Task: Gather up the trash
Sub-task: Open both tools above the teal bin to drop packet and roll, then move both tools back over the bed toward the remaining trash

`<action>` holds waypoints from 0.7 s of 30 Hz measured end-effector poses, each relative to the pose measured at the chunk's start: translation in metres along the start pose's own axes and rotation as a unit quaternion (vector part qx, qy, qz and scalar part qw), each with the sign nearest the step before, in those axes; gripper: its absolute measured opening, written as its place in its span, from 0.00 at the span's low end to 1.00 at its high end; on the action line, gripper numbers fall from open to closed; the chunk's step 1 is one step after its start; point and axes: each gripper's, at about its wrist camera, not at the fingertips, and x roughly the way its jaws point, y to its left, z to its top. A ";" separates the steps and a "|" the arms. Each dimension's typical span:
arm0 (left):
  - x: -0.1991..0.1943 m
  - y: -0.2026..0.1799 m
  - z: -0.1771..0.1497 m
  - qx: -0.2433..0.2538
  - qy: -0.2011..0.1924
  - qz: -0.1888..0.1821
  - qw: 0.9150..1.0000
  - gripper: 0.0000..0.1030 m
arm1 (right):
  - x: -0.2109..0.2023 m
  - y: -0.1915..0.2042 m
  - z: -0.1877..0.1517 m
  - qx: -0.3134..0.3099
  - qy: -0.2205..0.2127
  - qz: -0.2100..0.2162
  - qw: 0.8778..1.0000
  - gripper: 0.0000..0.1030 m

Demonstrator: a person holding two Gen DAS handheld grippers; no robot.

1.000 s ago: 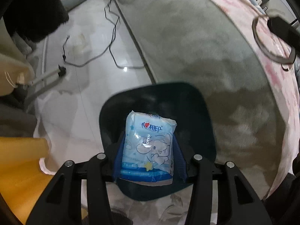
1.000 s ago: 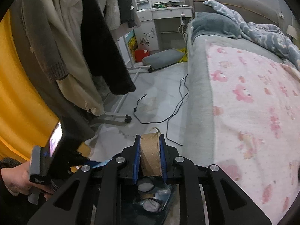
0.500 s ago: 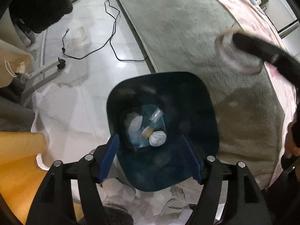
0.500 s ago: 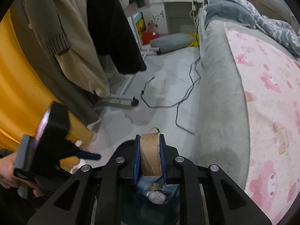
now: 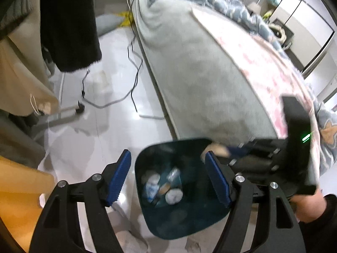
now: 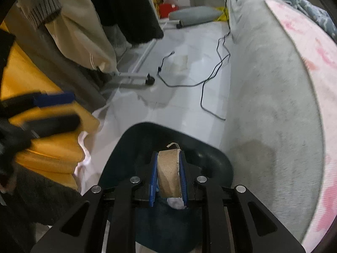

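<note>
Right wrist: right tool (image 6: 168,176) clamps cardboard roll (image 6: 169,171) (over bin (image 6: 212,162)).

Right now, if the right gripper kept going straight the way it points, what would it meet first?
Probably the bin: the right gripper, shut on a cardboard roll, points into its open mouth, toward the trash inside.

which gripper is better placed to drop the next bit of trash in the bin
Right. The right gripper is shut on the cardboard roll directly over the open dark bin. The left gripper also sits above the bin, but open and empty.
</note>
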 end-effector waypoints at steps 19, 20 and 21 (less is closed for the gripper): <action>-0.051 -0.018 0.013 0.035 -0.131 -0.028 0.990 0.68 | 0.037 0.027 -0.014 -0.023 0.070 0.048 0.996 0.24; -0.052 -0.018 0.013 0.034 -0.135 -0.028 0.990 0.68 | 0.038 0.028 -0.015 -0.026 0.077 0.053 0.995 0.30; -0.055 -0.018 0.015 0.033 -0.139 -0.028 0.989 0.68 | 0.039 0.029 -0.017 -0.028 0.083 0.055 0.995 0.45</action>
